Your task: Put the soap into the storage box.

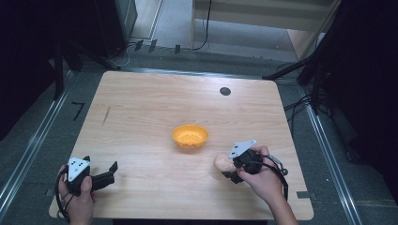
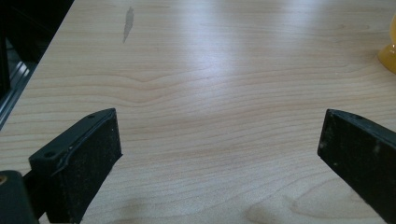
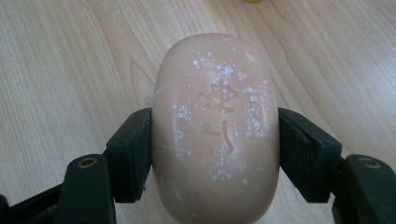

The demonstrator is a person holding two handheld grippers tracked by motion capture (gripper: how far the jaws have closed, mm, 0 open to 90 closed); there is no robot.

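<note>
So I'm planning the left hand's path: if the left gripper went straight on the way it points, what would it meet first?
Probably nothing: the left gripper stands open over bare table, and the orange bowl sits off to the side of that line, though depth is hard to judge.

High view: worktop (image 1: pixel 155 117) lit evenly from above, surroundings v. dark, almost black at both sides; overall soft, low-res. Short faint shadows under the bowl (image 1: pixel 189 136). Left gripper view: broad pale glare streak across the wood at top centre, near fingers (image 2: pixel 88 158) slightly blurred. Right gripper view: soap (image 3: pixel 215 126) sharp w/ mild sheen, wood behind softer.
</note>
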